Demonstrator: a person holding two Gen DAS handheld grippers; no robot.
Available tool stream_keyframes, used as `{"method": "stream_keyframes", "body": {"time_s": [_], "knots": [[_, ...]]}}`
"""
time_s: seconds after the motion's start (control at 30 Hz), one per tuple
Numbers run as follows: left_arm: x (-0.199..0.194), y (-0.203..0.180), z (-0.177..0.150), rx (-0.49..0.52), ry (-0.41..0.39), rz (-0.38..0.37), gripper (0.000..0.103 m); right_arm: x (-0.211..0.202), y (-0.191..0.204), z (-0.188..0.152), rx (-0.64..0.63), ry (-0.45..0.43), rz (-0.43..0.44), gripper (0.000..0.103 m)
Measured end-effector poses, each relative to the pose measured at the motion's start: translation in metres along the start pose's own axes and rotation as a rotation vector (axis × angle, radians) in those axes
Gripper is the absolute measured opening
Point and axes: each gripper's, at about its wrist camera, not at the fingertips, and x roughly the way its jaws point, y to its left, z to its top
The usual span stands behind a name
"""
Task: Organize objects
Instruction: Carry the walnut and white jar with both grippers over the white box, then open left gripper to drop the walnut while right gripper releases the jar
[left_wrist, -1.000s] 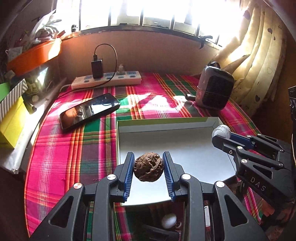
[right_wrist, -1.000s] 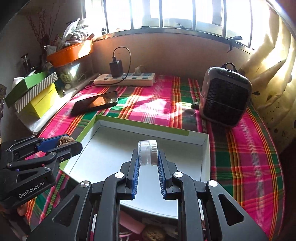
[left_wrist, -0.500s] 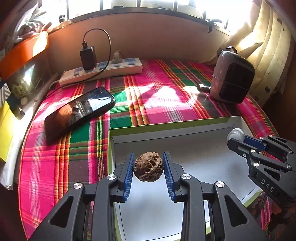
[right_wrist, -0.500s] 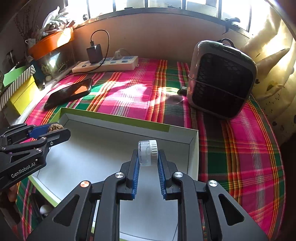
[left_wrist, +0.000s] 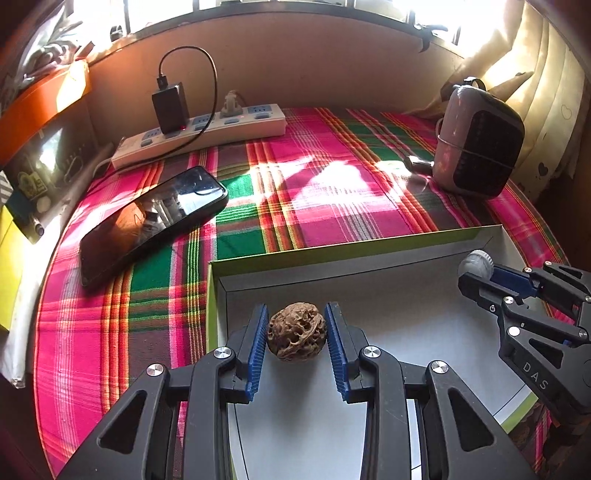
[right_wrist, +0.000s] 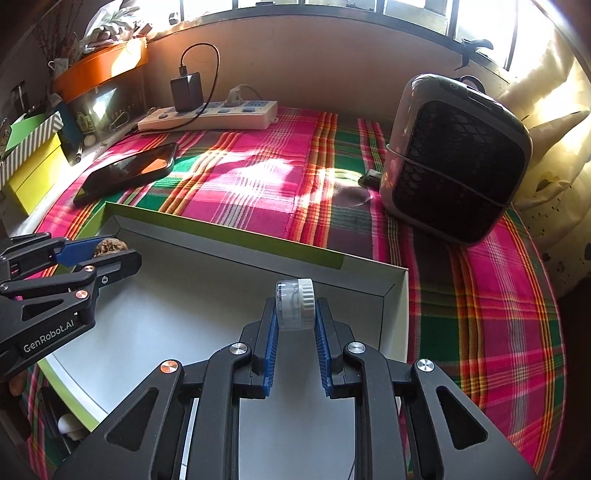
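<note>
My left gripper (left_wrist: 296, 334) is shut on a brown wrinkled walnut (left_wrist: 297, 331) and holds it over the left part of a shallow white tray with a green rim (left_wrist: 332, 254). My right gripper (right_wrist: 294, 315) is shut on a small clear jar with a white lid (right_wrist: 295, 303), over the tray's right part near its far corner (right_wrist: 391, 291). The right gripper with the jar (left_wrist: 475, 263) shows at the right of the left wrist view. The left gripper with the walnut (right_wrist: 109, 246) shows at the left of the right wrist view.
The tray lies on a pink and green plaid cloth (left_wrist: 332, 206). A black phone (left_wrist: 151, 221) lies left of the tray. A power strip with a charger (left_wrist: 199, 129) runs along the back wall. A small heater (right_wrist: 458, 162) stands at the back right. Boxes (right_wrist: 33, 162) are at the left.
Both grippers have moved forward over the tray, still holding the walnut and the jar. The heater and phone look closer.
</note>
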Motion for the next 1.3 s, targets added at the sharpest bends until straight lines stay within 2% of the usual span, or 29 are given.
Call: {"method": "stream_keyframes", "body": {"time_s": [0.7, 0.77, 0.93, 1.3], "knots": [[0.003, -0.005, 0.0, 0.023, 0.004, 0.018, 0.031, 0.006, -0.002, -0.001, 0.019, 0.015, -0.002, 0.02], [0.003, -0.004, 0.0, 0.021, 0.003, 0.008, 0.033, 0.005, -0.002, -0.001, 0.02, 0.014, 0.0, 0.022], [0.0, -0.004, -0.001, 0.014, -0.002, -0.005, 0.038, 0.001, -0.002, -0.002, 0.023, 0.002, 0.003, 0.037], [-0.02, 0.0, -0.003, 0.004, -0.036, -0.018, 0.042, -0.014, -0.005, -0.003, 0.042, -0.023, 0.013, 0.043]]}}
